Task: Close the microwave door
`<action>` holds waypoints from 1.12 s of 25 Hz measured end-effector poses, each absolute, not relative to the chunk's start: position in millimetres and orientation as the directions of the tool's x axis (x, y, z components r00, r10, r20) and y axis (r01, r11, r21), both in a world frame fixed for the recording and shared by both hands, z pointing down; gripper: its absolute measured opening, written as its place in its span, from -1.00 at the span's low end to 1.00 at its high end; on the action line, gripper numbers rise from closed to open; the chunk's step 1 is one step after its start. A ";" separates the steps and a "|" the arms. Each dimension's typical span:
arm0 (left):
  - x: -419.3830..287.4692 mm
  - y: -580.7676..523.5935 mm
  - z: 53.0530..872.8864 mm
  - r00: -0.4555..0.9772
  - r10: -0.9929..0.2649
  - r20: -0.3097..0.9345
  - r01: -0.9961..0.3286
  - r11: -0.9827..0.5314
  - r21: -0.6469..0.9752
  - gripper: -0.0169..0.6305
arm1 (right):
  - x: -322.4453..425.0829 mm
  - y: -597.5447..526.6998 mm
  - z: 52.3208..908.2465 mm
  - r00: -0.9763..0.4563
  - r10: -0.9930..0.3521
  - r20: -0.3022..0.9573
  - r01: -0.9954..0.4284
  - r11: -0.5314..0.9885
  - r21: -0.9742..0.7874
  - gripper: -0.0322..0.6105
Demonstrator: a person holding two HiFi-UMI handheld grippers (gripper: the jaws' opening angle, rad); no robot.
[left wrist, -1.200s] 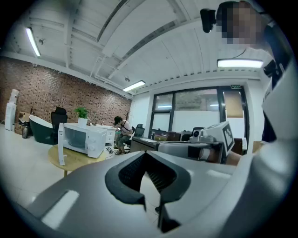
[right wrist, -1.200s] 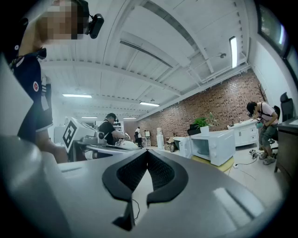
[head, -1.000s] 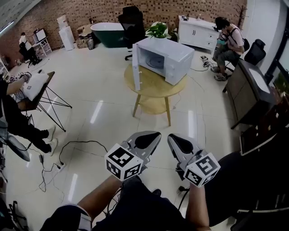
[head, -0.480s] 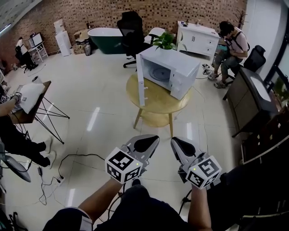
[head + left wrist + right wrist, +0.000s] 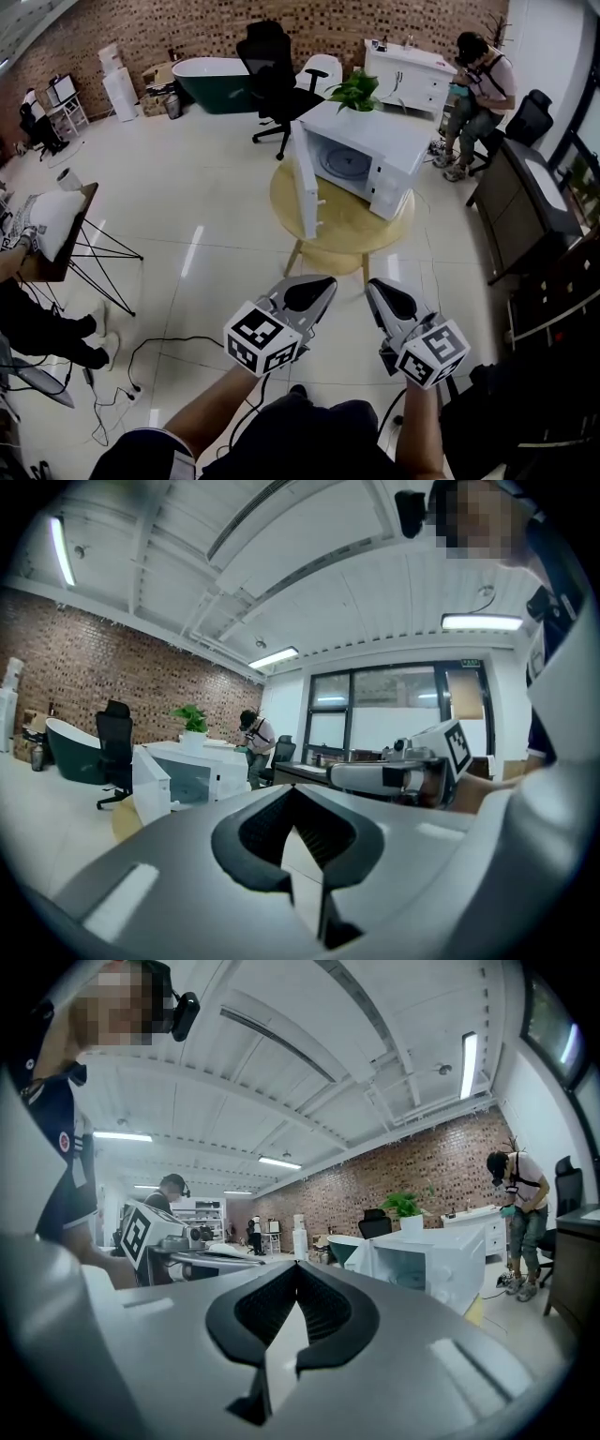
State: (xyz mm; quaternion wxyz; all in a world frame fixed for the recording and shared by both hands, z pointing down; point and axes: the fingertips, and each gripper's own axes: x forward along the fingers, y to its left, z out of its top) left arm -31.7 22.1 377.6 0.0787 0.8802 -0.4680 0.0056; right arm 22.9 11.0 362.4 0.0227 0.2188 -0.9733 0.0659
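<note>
Head view | microwave (image 5: pixel 366 155) on round desk (image 5: pixel 349 227), well ahead; door (image 5: pixel 307 187) swung wide | door likely rigid, light, hinged: push free edge | left gripper (image 5: pixel 307 292), right gripper (image 5: pixel 384 298): fingers together, empty

Microwave (image 5: pixel 375 155) on round table (image 5: pixel 342 230), door (image 5: pixel 306 192) open. Left hand-held gripper (image 5: pixel 309 292), right hand-held gripper (image 5: pixel 387 298) side by side, well apart from it.

Microwave (image 5: pixel 375 131) on table (image 5: pixel 349 231), door (image 5: pixel 307 195) at its left, plant (image 5: pixel 356 91) behind it, chair (image 5: pixel 270 58) farther back left
</note>
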 end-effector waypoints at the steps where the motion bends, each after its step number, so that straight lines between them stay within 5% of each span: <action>1: -36.2 18.2 377.0 0.564 -0.822 0.081 -0.824 -0.552 0.132 -0.93 | 19.6 7.0 363.1 -0.900 -0.428 0.076 -0.435 0.893 -0.119 -0.89; 28: -106.4 -133.9 404.6 0.393 -0.910 0.131 -0.918 -0.381 0.111 -0.93 | -41.7 -147.7 373.2 -0.959 -0.266 0.095 -0.277 0.950 -0.141 -0.89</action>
